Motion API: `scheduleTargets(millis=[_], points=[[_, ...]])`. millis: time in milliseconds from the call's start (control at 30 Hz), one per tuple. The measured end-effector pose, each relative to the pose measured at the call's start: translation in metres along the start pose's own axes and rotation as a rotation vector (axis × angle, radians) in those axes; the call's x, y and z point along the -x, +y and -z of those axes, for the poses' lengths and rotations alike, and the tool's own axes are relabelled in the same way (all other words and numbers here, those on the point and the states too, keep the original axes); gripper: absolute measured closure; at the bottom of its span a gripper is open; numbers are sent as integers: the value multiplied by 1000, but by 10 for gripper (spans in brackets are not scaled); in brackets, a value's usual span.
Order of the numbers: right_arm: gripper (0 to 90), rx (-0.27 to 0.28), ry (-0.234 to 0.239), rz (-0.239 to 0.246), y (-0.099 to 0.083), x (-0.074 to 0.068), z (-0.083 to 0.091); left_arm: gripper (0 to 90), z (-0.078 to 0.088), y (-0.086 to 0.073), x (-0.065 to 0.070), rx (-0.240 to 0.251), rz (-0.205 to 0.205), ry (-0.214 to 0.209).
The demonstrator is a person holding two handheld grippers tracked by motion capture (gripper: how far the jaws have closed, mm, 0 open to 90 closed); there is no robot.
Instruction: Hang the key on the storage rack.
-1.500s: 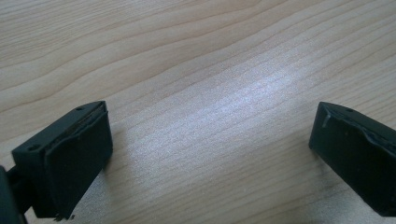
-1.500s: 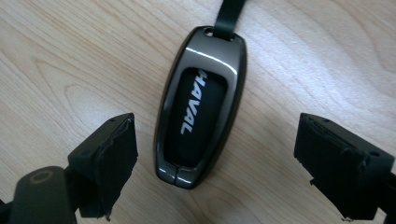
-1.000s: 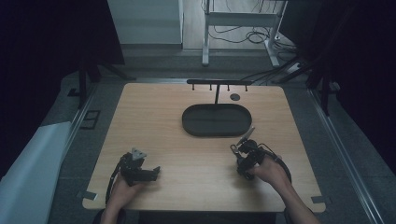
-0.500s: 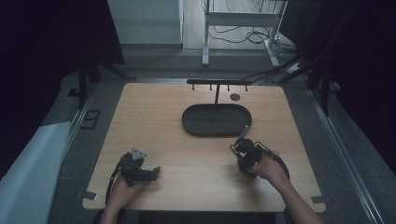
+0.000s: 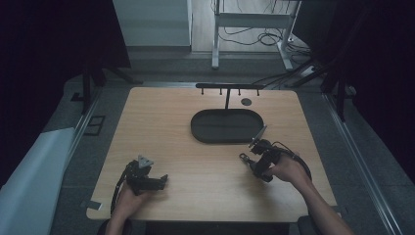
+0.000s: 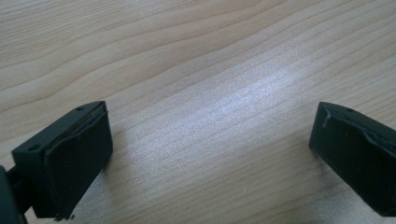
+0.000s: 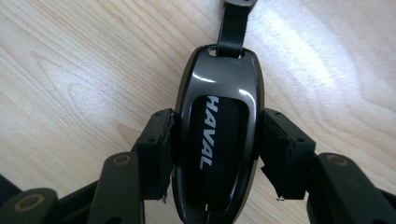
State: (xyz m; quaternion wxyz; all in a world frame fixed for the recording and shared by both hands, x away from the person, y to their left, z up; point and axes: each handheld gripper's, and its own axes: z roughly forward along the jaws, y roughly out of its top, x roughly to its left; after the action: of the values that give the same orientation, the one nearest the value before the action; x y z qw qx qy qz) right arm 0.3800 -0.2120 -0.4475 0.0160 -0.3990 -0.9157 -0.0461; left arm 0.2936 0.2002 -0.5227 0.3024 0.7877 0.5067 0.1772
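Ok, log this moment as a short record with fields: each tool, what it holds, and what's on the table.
left tool: open, holding nothing, low over bare wood near the table's front left
right tool: shut on the key fob
key fob: glossy dark shell, "HAVAL" lettering, black strap at its top end
tray: dark oval, looks empty, centre of table
rack: black bar with pegs, behind the tray
table: light wood

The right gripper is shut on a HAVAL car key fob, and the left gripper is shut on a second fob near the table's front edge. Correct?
Not quite. The right gripper is indeed shut on the HAVAL key fob, but the left gripper holds nothing: the left gripper view shows its jaws wide apart over bare wooden table. The high view places the left gripper near the table's front edge.
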Motion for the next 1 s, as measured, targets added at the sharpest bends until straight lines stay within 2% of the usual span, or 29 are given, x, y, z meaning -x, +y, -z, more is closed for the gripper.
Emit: scheduleTargets(millis=[233, 567, 1000], points=[[482, 26, 0, 10, 4, 4, 22, 0, 0, 0, 0, 0, 1, 0], [484, 36, -5, 11, 8, 11, 42, 0, 0, 0, 0, 0, 0, 0], [485, 67, -15, -33, 21, 31, 78, 0, 0, 0, 0, 2, 1, 0]])
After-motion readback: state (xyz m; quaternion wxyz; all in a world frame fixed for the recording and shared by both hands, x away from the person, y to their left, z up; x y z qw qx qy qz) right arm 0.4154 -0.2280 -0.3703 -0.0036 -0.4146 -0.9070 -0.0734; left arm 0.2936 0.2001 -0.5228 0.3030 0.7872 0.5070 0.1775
